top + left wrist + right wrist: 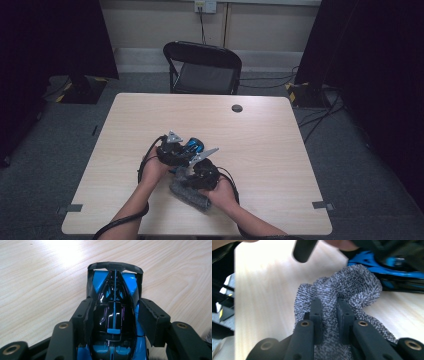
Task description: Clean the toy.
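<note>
With the toy race car point(114, 315) loosely between the left gripper's point(115, 317) spread fingers, the right gripper point(329, 315) pinched the grey cloth point(352, 287), seemingly mid-wipe; next, rubbing the bodywork.

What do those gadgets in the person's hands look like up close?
Each tool, the left tool and the right tool, is black, with two blocky jaws on arms pinned by brass-ringed pivots. A grey three-cornered plate tops each. Black cables trail back along bare forearms; no sleeves show.
</note>
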Demonstrator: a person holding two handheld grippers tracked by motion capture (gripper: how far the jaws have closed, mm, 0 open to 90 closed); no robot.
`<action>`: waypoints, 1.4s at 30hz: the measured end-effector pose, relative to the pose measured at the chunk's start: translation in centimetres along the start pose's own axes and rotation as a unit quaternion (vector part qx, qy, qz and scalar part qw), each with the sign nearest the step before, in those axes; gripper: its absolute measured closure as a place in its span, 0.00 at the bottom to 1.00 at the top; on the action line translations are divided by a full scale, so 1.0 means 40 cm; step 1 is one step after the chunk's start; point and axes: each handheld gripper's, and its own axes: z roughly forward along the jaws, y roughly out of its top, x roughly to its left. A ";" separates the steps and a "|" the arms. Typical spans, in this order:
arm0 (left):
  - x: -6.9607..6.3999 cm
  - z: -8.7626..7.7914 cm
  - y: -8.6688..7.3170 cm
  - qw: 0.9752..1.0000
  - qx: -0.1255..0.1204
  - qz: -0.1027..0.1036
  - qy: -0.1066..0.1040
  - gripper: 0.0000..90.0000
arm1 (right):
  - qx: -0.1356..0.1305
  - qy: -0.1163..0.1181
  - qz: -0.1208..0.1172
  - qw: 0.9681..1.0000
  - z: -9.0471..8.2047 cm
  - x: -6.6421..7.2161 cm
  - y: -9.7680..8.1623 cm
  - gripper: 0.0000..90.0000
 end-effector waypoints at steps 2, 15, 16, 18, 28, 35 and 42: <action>0.001 0.000 0.000 1.000 -0.001 -0.002 -0.002 0.51 | 0.001 0.000 -0.002 1.000 0.001 0.004 0.001 0.86; 0.003 0.002 0.001 1.000 -0.001 0.008 -0.014 0.42 | 0.009 0.024 -0.034 0.999 0.006 0.030 0.013 0.82; 0.003 0.002 0.000 1.000 -0.002 0.009 -0.016 0.42 | 0.009 0.024 -0.035 0.999 0.006 0.030 0.013 0.80; 0.005 0.000 0.000 1.000 -0.002 0.010 -0.020 0.42 | 0.015 0.025 -0.040 0.999 0.006 0.032 0.014 0.76; 0.023 -0.060 0.019 0.998 -0.045 0.004 -0.051 0.37 | 0.005 0.023 -0.051 0.998 -0.017 0.027 0.025 0.46; 0.032 -0.118 -0.010 0.995 -0.069 0.024 -0.066 0.27 | -0.016 0.011 -0.055 0.998 -0.066 0.008 0.040 0.31; 0.000 -0.159 -0.060 0.991 -0.076 0.041 -0.097 0.23 | -0.039 -0.026 -0.043 0.998 -0.121 -0.046 0.049 0.23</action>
